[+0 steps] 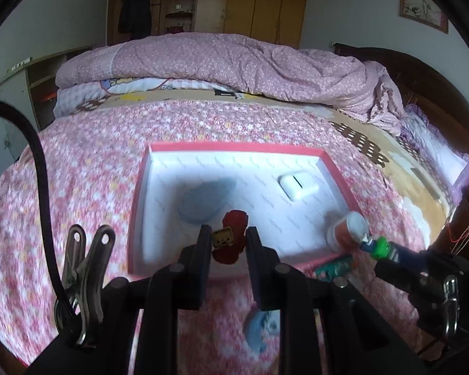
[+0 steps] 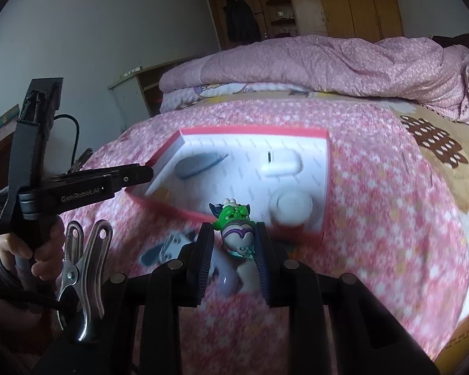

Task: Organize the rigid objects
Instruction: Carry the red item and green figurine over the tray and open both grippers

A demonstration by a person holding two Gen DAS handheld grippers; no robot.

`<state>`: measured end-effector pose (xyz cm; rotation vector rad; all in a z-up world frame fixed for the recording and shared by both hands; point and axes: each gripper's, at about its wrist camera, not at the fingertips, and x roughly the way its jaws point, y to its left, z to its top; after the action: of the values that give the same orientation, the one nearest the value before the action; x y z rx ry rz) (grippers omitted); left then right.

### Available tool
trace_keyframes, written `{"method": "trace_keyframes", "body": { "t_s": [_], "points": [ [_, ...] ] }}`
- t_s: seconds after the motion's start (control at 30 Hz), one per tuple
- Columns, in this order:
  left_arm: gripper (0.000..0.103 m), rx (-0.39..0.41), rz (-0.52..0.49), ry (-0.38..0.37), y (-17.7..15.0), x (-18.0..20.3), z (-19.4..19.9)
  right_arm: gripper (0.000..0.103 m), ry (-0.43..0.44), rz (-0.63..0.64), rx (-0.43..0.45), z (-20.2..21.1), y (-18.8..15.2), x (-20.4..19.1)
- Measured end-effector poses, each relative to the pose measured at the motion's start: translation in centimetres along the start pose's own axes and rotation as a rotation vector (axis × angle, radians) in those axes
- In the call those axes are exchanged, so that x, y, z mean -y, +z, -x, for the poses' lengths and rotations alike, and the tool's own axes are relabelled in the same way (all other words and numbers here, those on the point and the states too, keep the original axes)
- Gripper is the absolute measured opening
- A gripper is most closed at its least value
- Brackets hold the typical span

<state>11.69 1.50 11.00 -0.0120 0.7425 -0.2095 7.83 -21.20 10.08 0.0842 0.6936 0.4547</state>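
A shallow red-rimmed box with a white inside lies on the pink floral bedspread. In it lie a grey-blue oval piece, a white case and a white-capped orange bottle. My left gripper is shut on a red figure with a yellow face, held over the box's near edge. My right gripper is shut on a green-haired doll, just before the box's near right corner.
A blue-grey toy and a green packet lie on the bedspread in front of the box. A folded pink quilt is piled at the far side of the bed. A headboard stands right.
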Motion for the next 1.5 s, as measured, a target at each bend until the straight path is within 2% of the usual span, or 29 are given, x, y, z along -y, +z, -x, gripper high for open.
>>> {"method": "trace_keyframes", "body": {
  "t_s": [0.3, 0.53, 0.8, 0.97, 1.3, 1.4, 1.43, 1.47, 1.5],
  "points": [
    [0.023, 0.017, -0.027, 0.000, 4.0, 0.3, -3.5, 0.027, -0.029, 0.005, 0.048, -2.3, 4.4, 2.0],
    [0.022, 0.014, -0.041, 0.022, 5.8, -0.7, -6.4, 0.027, -0.064, -0.002, 0.059, -4.8, 6.7, 3.4],
    [0.023, -0.032, -0.010, 0.099, 6.0, -2.8, -10.0, 0.027, -0.134, -0.010, 0.014, -7.6, 6.4, 4.8],
    [0.023, -0.057, -0.005, 0.120, 5.5, -3.5, -11.1, 0.027, -0.171, -0.025, -0.017, -8.8, 5.8, 5.6],
    [0.023, -0.081, -0.004, 0.133, 5.1, -3.9, -12.1, 0.027, -0.173, -0.052, -0.039, -9.8, 5.1, 6.3],
    [0.030, -0.083, -0.024, 0.138, 5.1, -3.6, -12.1, 0.027, -0.164, -0.062, -0.039, -9.8, 5.2, 6.3],
    [0.039, -0.084, -0.029, 0.139, 5.1, -3.6, -12.0, 0.027, -0.156, -0.072, -0.037, -9.7, 5.2, 6.4],
    [0.042, -0.082, -0.033, 0.142, 5.1, -3.5, -11.8, 0.027, -0.148, -0.080, -0.034, -9.7, 5.2, 6.4],
    [0.042, -0.079, -0.033, 0.144, 5.1, -3.4, -11.7, 0.029, -0.144, -0.089, -0.031, -9.6, 5.2, 6.5]
  ]
}}
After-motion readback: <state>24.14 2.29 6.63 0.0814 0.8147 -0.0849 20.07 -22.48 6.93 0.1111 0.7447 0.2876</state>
